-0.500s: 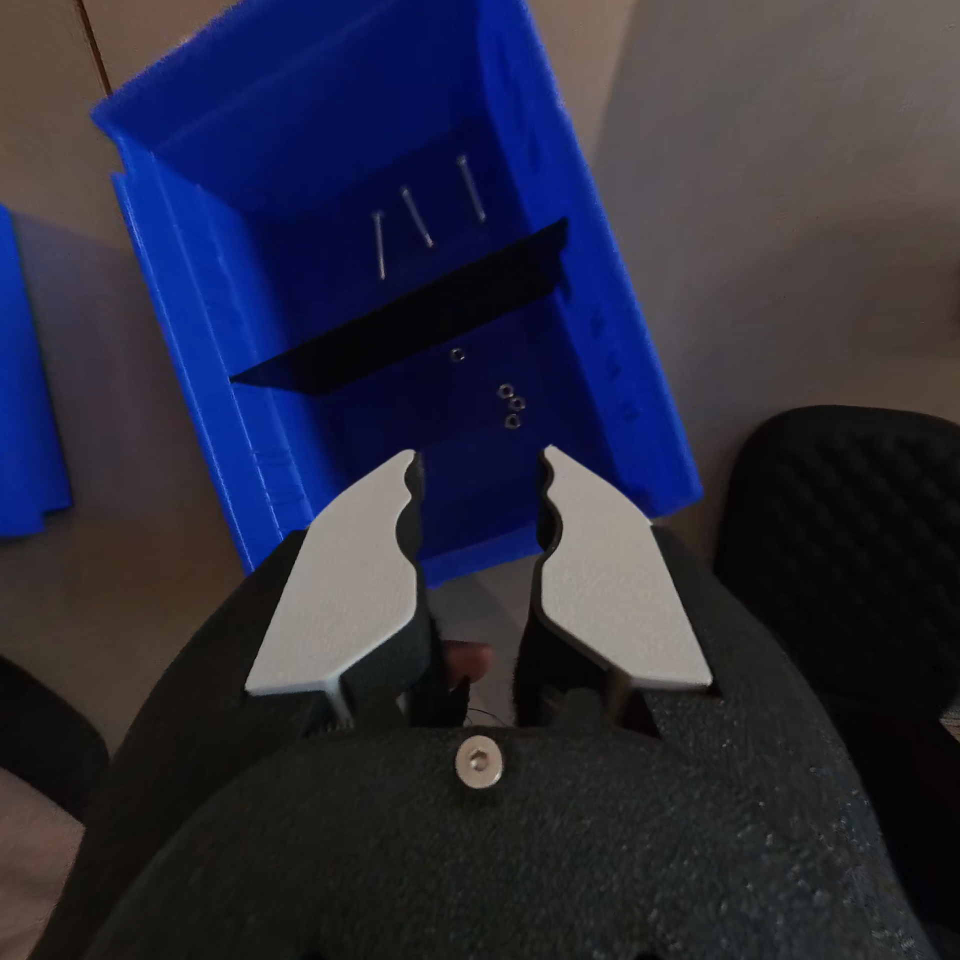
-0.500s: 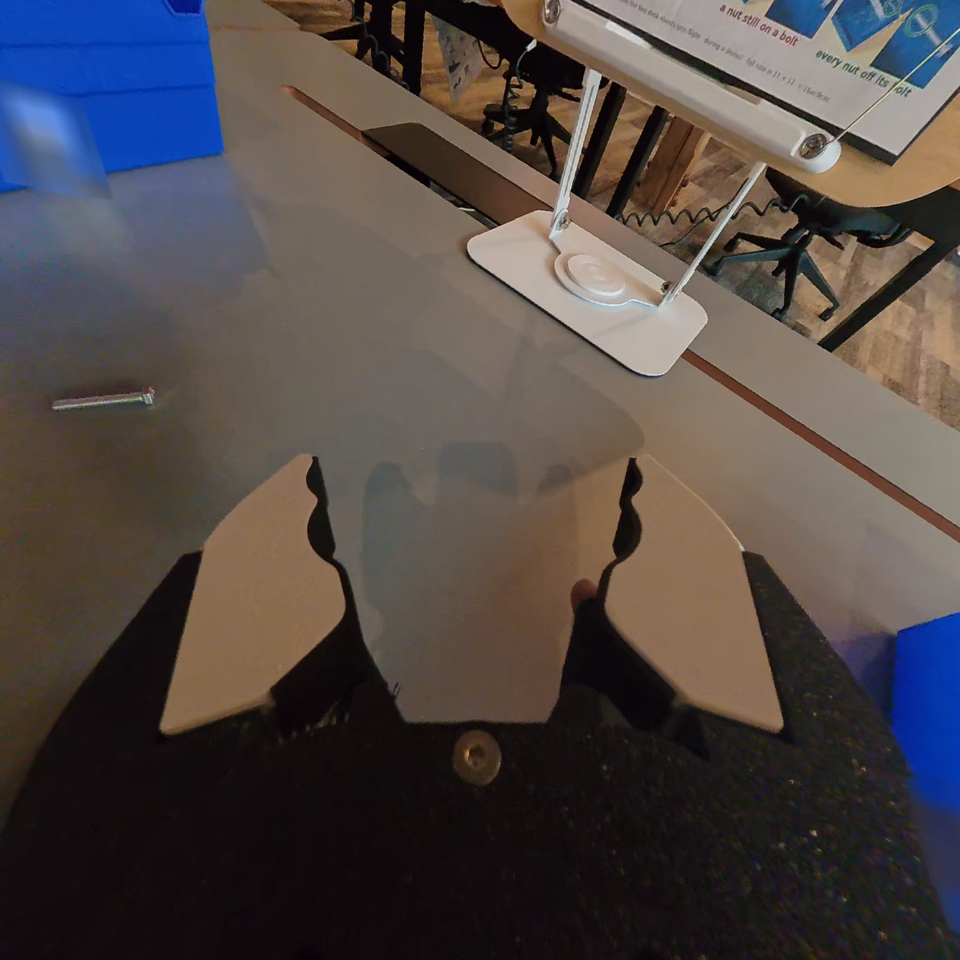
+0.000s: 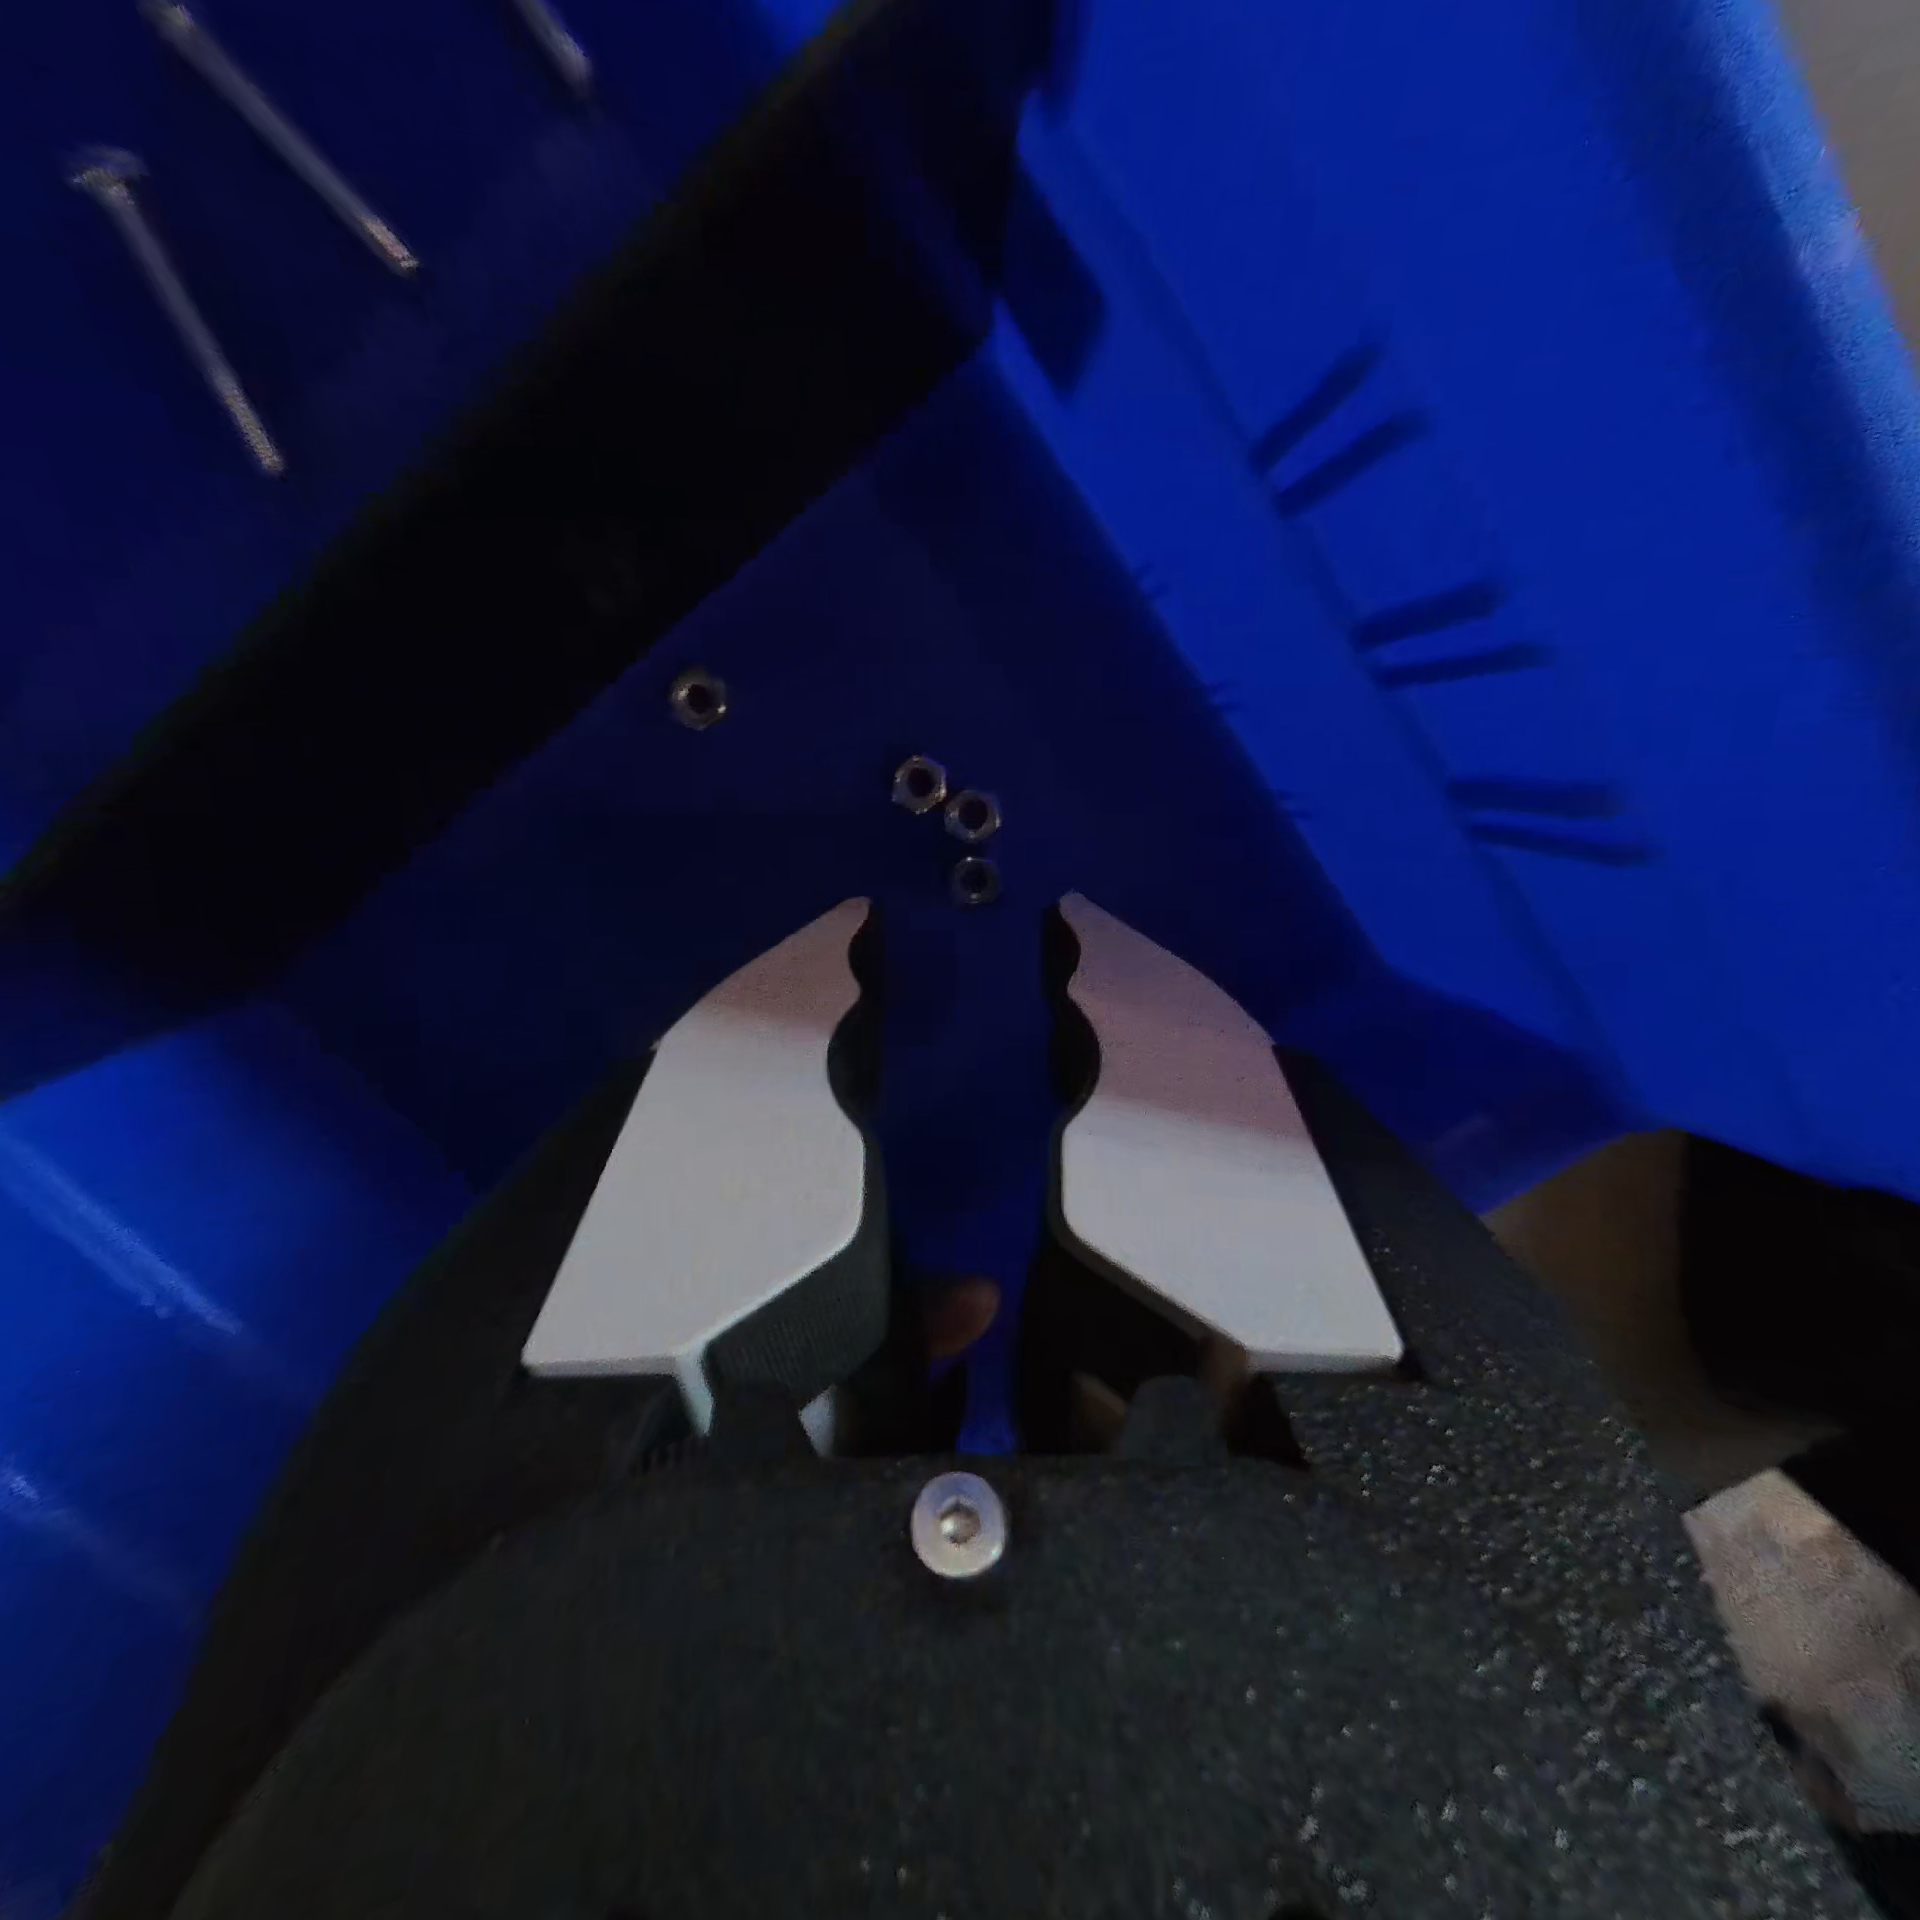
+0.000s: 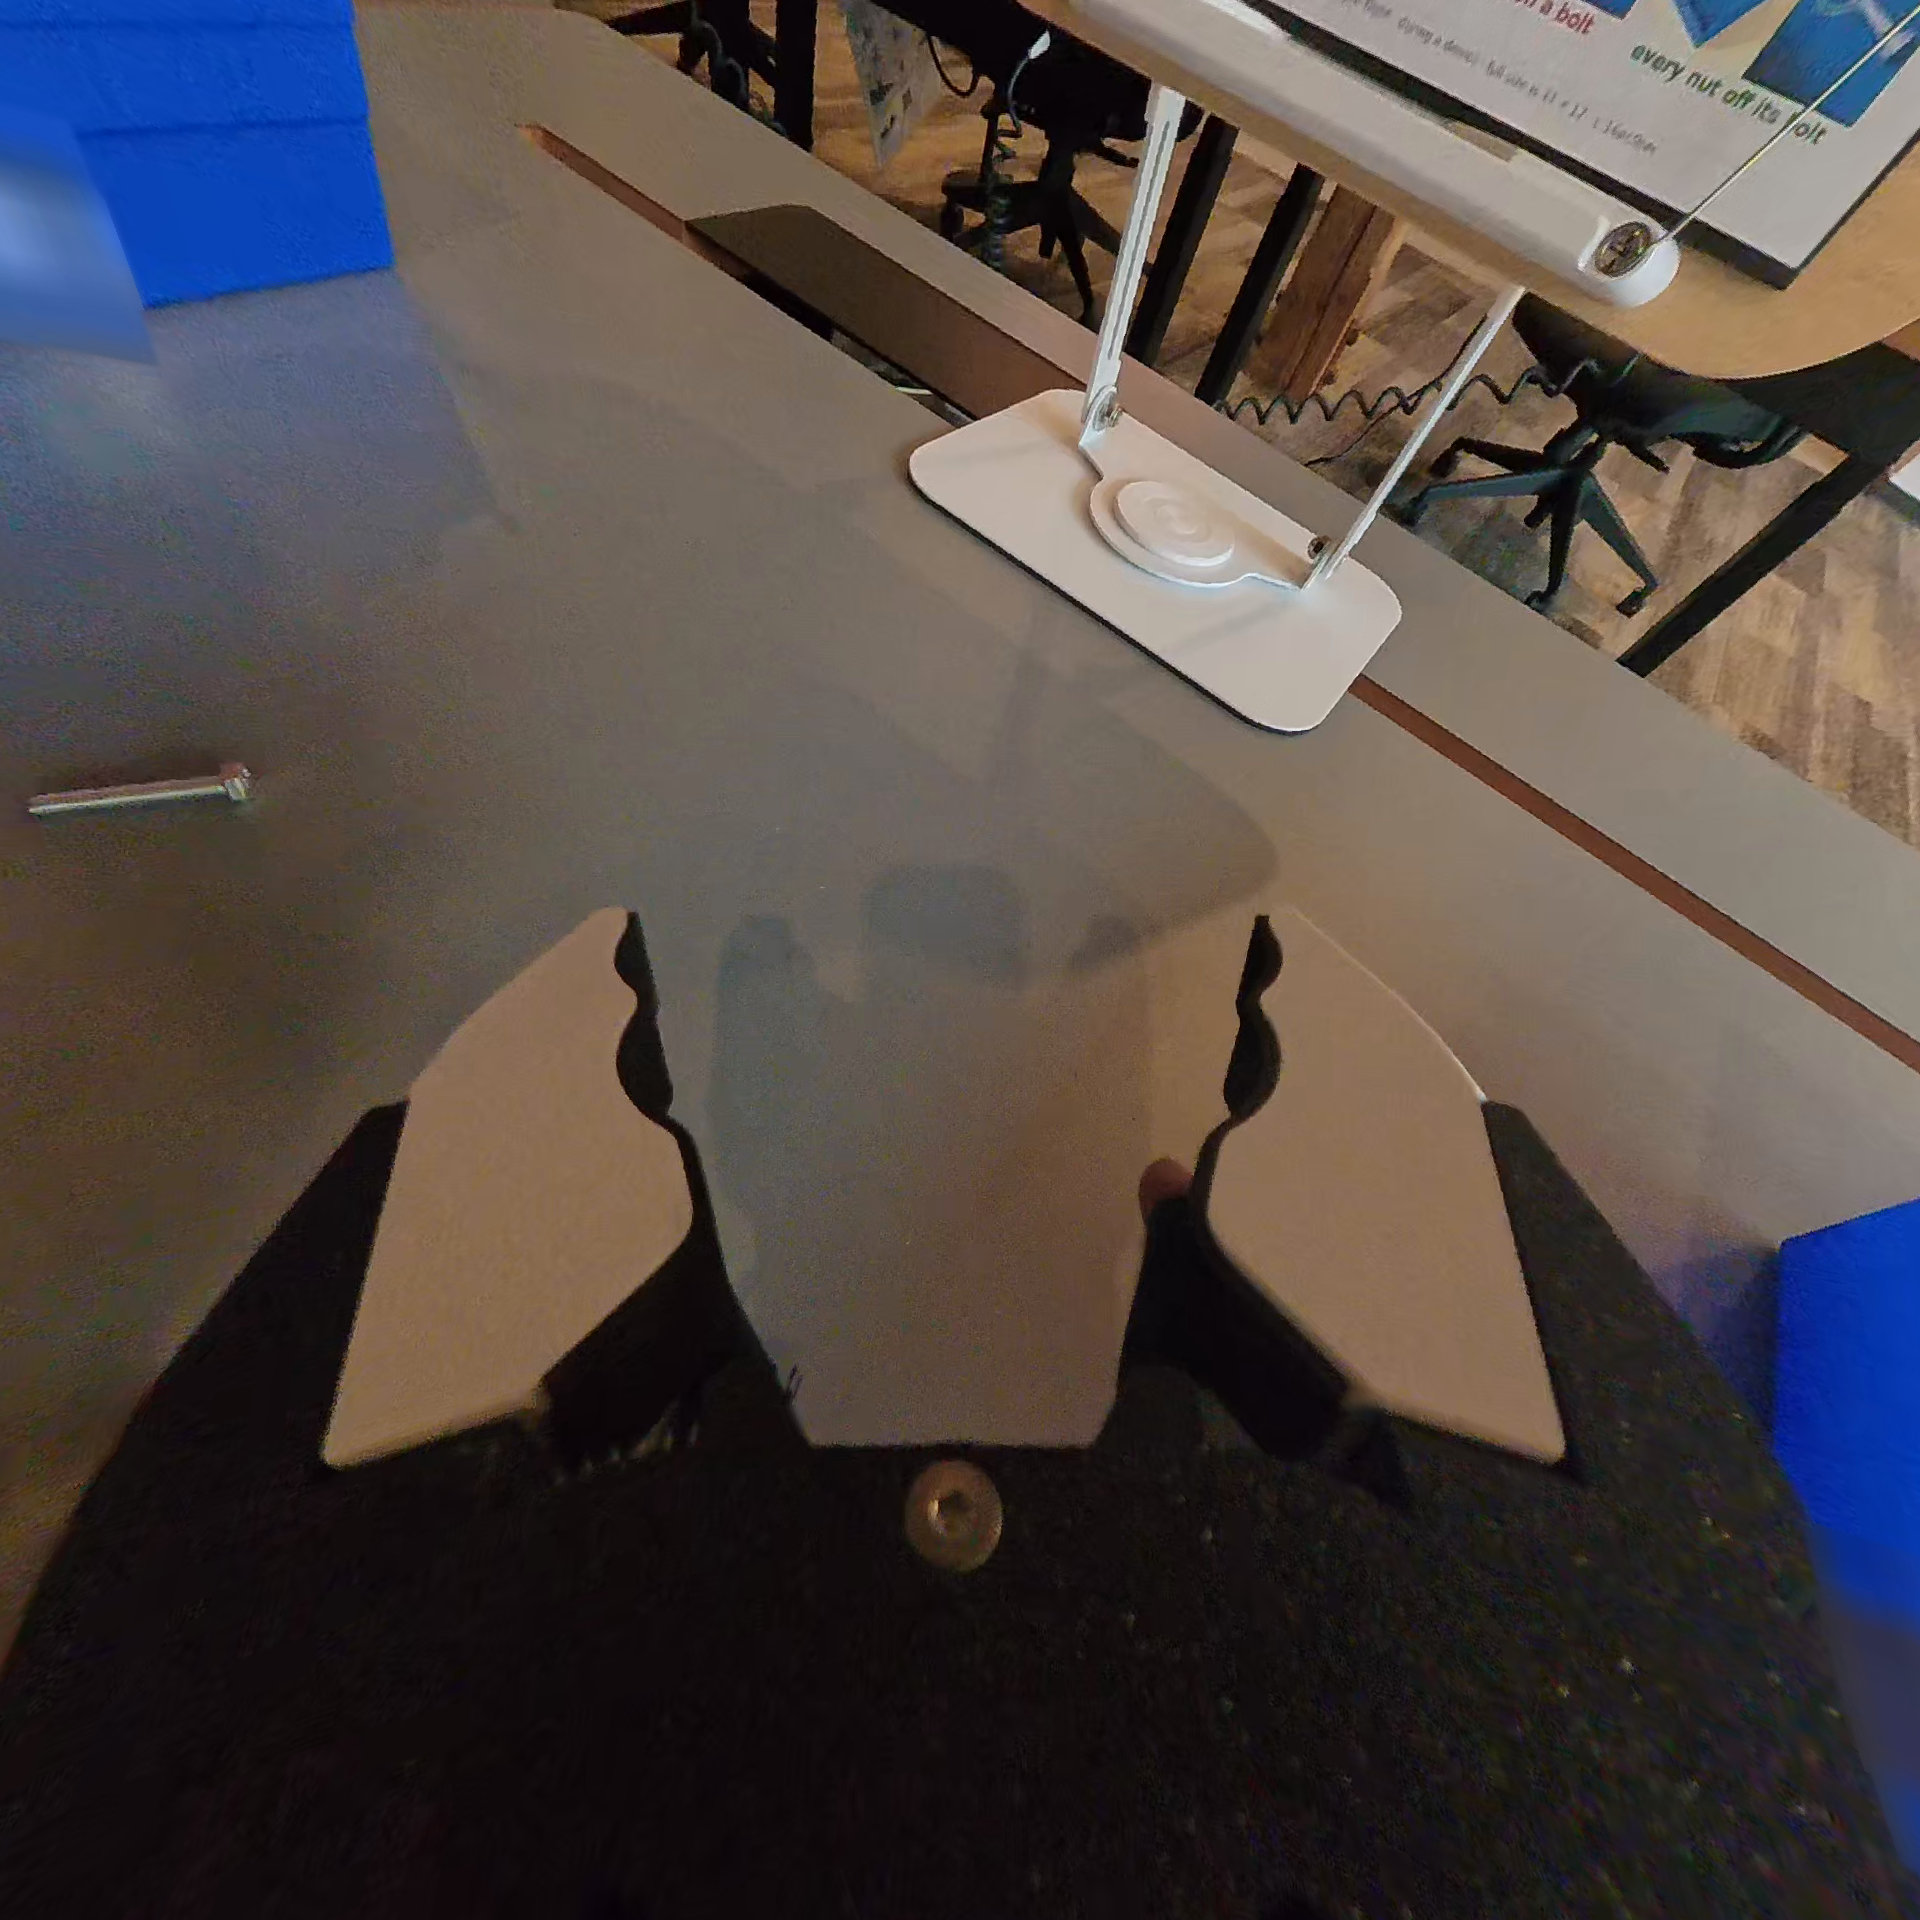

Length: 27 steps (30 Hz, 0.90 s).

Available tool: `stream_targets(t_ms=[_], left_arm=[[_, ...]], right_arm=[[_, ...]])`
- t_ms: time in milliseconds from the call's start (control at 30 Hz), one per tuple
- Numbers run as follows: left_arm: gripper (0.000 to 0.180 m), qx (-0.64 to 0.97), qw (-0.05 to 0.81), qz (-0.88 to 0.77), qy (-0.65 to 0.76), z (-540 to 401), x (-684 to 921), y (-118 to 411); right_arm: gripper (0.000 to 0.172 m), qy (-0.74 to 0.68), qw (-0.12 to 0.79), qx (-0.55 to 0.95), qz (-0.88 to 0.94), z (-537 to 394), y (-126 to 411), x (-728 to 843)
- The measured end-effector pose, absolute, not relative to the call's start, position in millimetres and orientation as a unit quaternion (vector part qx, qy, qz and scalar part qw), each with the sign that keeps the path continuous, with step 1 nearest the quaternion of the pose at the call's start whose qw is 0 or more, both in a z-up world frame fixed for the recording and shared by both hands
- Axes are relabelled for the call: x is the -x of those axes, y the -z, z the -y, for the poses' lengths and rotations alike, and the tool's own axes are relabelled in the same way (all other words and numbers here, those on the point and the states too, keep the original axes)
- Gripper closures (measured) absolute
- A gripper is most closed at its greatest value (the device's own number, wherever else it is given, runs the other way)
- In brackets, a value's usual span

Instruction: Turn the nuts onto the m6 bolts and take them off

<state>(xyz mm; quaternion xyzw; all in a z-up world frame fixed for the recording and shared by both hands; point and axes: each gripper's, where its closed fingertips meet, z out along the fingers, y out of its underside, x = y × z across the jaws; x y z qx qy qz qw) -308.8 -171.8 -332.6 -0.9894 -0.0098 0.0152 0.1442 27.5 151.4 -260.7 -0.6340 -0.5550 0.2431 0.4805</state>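
The left tongs point(image 3: 964, 906) reach into a blue bin point(image 3: 1558, 364); their fingers stand a narrow way apart with only the bin floor showing between them, so they grip nothing. Four nuts point(image 3: 940, 805) lie on that floor in the near compartment; the nearest nut point(image 3: 977, 881) sits just ahead of the fingertips, apart from both; two more touch each other just beyond it; a lone nut point(image 3: 697, 697) lies to the left, near the black divider point(image 3: 499, 499). Past the divider, bolts point(image 3: 177, 312) lie in the far compartment; three show, one cut off by the top edge.

The right tongs point(image 4: 945, 920) hang over the grey desk point(image 4: 675, 582), spread wide and bare; only desk surface and shadow lie between the fingers. One bolt point(image 4: 140, 795) lies on the desk well to the left, apart from the tongs. A white stand point(image 4: 1158, 551) sits ahead near the desk's far edge; blue bins point(image 4: 218, 145) stand at the far left, and another blue bin point(image 4: 1849, 1382) shows at the right edge.
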Motion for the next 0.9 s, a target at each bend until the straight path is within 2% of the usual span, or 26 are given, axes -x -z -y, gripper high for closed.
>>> stream_targets(t_ms=[367,900], left_arm=[[0.154,0.986,0.138,-0.094,0.007,169.3,306.6,344.1],[0.168,0.982,0.154,-0.111,0.028,165.8,309.5,344.6]], right_arm=[[0.066,-0.233,0.48,0.636,0.557,-152.7,263.1,-26.8],[0.066,-0.226,0.482,0.636,0.559,-153.4,263.7,-27.0]])
